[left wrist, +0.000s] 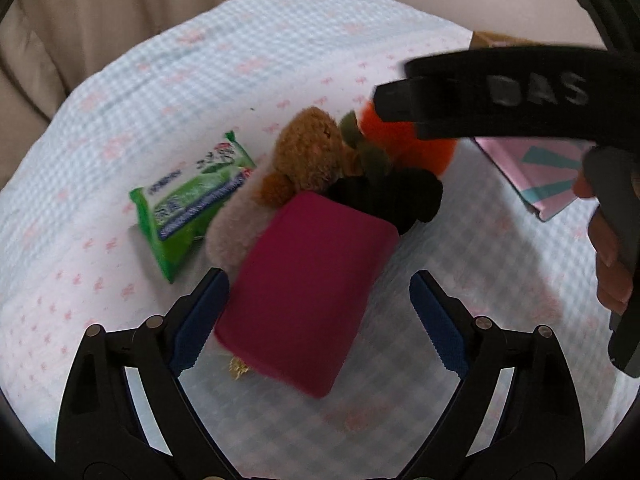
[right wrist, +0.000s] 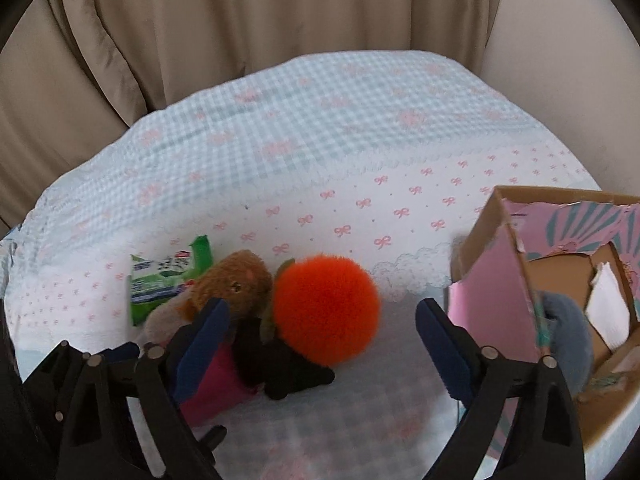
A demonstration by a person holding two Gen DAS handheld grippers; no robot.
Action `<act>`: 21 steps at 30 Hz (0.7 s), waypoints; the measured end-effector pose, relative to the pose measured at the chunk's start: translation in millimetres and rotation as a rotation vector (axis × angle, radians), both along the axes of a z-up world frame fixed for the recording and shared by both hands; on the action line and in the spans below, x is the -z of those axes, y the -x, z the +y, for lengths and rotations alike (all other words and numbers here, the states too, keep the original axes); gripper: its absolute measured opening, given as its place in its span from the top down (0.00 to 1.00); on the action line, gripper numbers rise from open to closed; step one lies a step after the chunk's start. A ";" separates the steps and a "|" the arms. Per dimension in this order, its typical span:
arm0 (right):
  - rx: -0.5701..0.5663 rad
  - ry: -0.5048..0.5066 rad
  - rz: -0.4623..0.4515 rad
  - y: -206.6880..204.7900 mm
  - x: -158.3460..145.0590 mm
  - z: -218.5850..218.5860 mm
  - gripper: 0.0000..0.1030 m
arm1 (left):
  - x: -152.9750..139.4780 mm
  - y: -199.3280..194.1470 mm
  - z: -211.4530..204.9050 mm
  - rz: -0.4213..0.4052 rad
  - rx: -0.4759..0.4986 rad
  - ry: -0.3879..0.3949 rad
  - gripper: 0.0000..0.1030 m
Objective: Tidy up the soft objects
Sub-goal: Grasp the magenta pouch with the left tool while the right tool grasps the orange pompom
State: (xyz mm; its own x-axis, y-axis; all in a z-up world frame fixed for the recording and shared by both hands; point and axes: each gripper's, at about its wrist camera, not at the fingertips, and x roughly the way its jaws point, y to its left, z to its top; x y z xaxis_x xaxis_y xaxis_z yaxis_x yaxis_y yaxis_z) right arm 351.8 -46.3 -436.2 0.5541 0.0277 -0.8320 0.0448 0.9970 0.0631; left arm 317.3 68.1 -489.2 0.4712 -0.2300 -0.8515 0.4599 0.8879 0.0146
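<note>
Soft objects lie heaped on the gingham cloth (right wrist: 304,136), and every position here is given relative to the orange plush ball (right wrist: 326,308). Touching its left side is the brown plush bear (right wrist: 236,286); beyond the bear lies the green wipes packet (left wrist: 192,208); against the ball's near side sits a black soft item (right wrist: 280,360), with the magenta pad (left wrist: 308,300) nearer still. Well to the ball's right stands the pink cardboard box (right wrist: 496,312), already holding a grey-blue soft item (right wrist: 568,332). I judge the step in hand to be the approach for another pick, nothing being lifted yet. My right gripper (right wrist: 320,332) stands wide apart, empty, its fingers bracketing the ball without touching it. My left gripper (left wrist: 316,320) is likewise spread wide and holds nothing; its left finger (left wrist: 200,320) lies just beside the pad's edge, though I cannot tell whether it makes contact. The next move calls, in my judgement, for advancing the right jaws around the ball, closing gently on yielding fur, then carrying it right to the box.
</note>
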 end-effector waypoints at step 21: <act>-0.048 -0.079 0.114 -40.3 54.6 1.2 0.64 | 19.7 -13.9 -10.5 0.024 0.081 -0.124 0.39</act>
State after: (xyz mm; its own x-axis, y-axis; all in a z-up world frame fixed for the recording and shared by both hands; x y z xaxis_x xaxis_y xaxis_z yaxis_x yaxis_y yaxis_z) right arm 392.2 -45.1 -490.8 0.4530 0.1194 -0.8835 0.0087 0.9904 0.1383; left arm 331.1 57.6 -508.9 0.4347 -0.1593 -0.8864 0.5317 0.8397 0.1098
